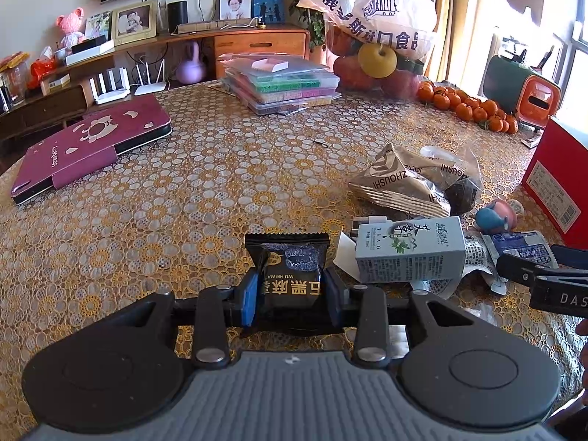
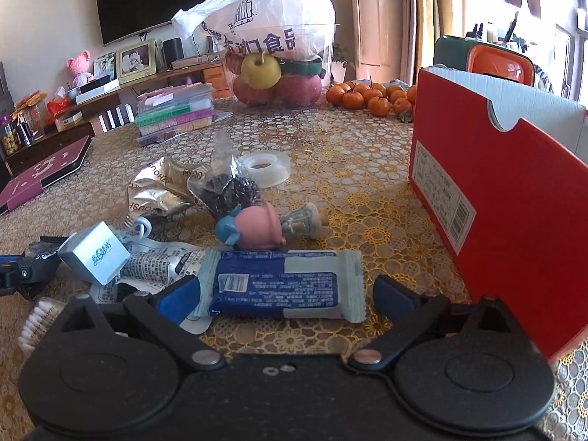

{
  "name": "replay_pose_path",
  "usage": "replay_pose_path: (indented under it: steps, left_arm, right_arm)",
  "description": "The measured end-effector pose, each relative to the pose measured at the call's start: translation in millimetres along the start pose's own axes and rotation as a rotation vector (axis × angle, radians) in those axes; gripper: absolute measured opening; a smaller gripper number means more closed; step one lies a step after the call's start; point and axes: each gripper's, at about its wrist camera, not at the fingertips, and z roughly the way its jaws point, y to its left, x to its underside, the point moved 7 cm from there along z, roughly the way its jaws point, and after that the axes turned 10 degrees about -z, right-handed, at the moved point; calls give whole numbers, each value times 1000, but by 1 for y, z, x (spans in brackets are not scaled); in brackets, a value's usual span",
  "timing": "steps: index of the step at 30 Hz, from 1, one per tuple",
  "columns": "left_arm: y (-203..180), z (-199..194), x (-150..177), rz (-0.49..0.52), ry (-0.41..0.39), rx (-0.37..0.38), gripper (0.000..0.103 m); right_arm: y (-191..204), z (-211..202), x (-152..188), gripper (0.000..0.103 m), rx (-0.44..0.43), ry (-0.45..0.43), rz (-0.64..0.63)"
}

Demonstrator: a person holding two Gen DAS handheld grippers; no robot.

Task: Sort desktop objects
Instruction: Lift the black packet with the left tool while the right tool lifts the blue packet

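My left gripper point(image 1: 290, 292) is shut on a black snack packet point(image 1: 288, 268) with gold print, held low over the patterned tablecloth. Right of it lies a pale blue-grey carton point(image 1: 408, 248), also seen as the carton point(image 2: 96, 257) in the right wrist view. My right gripper point(image 2: 290, 294) stands open, its blue pads either side of a blue and pale-green wrapped bar point(image 2: 283, 284) lying flat on the table; the right pad is clear of the wrapper. Behind the bar lie a pink and blue toy figure point(image 2: 253, 229), a silver foil bag point(image 2: 158, 191) and a clear bag of dark pieces point(image 2: 228, 191).
A tall red carton box point(image 2: 492, 191) stands close on the right. Farther back are a tape roll point(image 2: 266, 165), tangerines point(image 2: 371, 97), a fruit bowl under a white bag point(image 2: 272, 36), stacked plastic cases point(image 1: 283, 82) and a maroon tablet case point(image 1: 92, 143). Cotton swabs point(image 2: 36, 321) lie at lower left.
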Motion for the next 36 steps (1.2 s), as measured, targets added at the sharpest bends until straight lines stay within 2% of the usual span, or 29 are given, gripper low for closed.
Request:
replay_pose_path:
  steps: [3, 5, 7, 8, 11, 14, 16, 18, 22, 24, 28, 36]
  left_arm:
    - [1, 1, 1, -4, 5, 1, 36]
    - [1, 1, 1, -1, 3, 1, 36]
    - [0, 1, 1, 0, 2, 1, 36]
    - [1, 1, 1, 0, 2, 0, 36]
    - [0, 1, 0, -2, 0, -2, 36]
    - [0, -2, -1, -2, -9, -1, 36]
    - [-1, -4, -2, 2, -15, -1, 36]
    - [-1, -7, -3, 0, -22, 0, 36]
    - [-2, -15, -5, -1, -36, 3, 35]
    - [-4, -19, -7, 2, -43, 6, 35]
    - [-8, -30, -11, 9, -58, 13, 35]
    - [-20, -54, -16, 30, -78, 34, 35]
  right_arm:
    - [3, 0, 1, 102, 11, -7, -32]
    - [5, -1, 1, 94, -1, -22, -45]
    - [6, -3, 0, 78, 0, -30, -53]
    - [6, -4, -2, 74, -5, -35, -49]
    - [4, -6, -2, 70, -5, -34, -39]
    - [3, -13, -5, 63, 2, -56, -31]
    - [3, -15, -7, 53, 1, -54, -36]
    - [3, -17, -6, 51, 1, -57, -40]
    - [1, -28, -8, 31, -14, -80, -16]
    - [1, -34, -11, 25, -20, -90, -18]
    - [1, -45, -14, 16, -26, -106, -26]
    - [-2, -67, -18, 14, -28, -130, -40]
